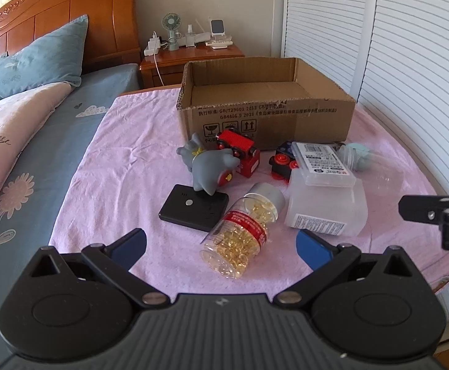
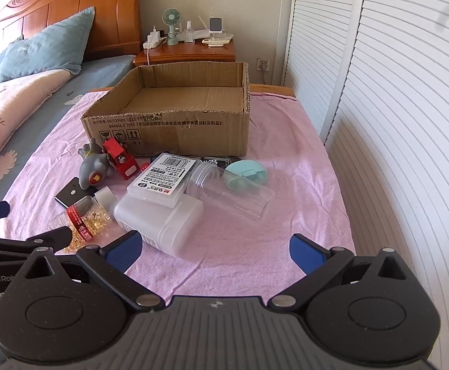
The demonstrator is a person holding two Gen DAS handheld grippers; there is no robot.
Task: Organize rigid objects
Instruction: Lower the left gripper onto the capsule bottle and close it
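An open, empty cardboard box point(image 1: 264, 114) point(image 2: 169, 123) stands at the back of a pink cloth. In front of it lie a grey toy animal point(image 1: 207, 163) point(image 2: 93, 169), a red toy train point(image 1: 239, 148) point(image 2: 121, 157), a black flat device point(image 1: 193, 206), a capsule bottle point(image 1: 239, 234) point(image 2: 82, 219), a frosted white container point(image 1: 326, 209) point(image 2: 159, 219) with a clear labelled case point(image 1: 323, 166) point(image 2: 162, 178) on it, a clear cup point(image 2: 230, 191) and a teal round case point(image 2: 246, 175). My left gripper point(image 1: 221, 243) is open just before the bottle. My right gripper point(image 2: 215, 249) is open near the white container.
The pink cloth point(image 1: 125, 160) covers a small table beside a bed point(image 1: 24, 141) on the left. White louvred doors point(image 2: 393, 123) stand on the right. A wooden nightstand point(image 1: 190, 58) with a fan and chargers is behind the box. The right gripper point(image 1: 440, 212) shows at the left view's right edge.
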